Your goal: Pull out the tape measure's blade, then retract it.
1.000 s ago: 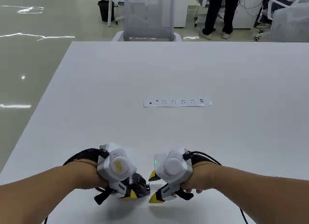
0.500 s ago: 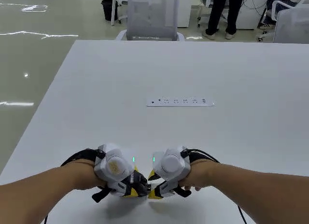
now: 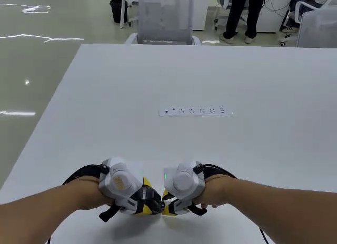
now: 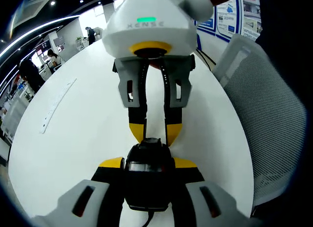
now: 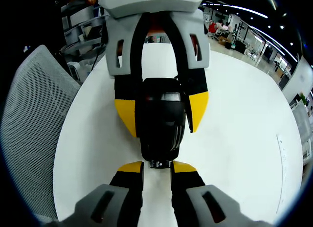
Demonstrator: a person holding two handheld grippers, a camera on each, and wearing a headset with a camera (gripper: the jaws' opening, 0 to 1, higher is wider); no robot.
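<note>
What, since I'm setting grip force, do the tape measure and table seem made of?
Tape measure: black moulded plastic, perhaps rubber-coated, going by its soft sheen and rounded contours. Table: probably white matte laminate or painted board, as the top is flat, even and nearly free of reflections.

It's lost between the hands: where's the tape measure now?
Bottom centre of the head view, at the table's near edge: the black tape measure is clamped in the left gripper, its front end between the right gripper's jaw tips.
</note>
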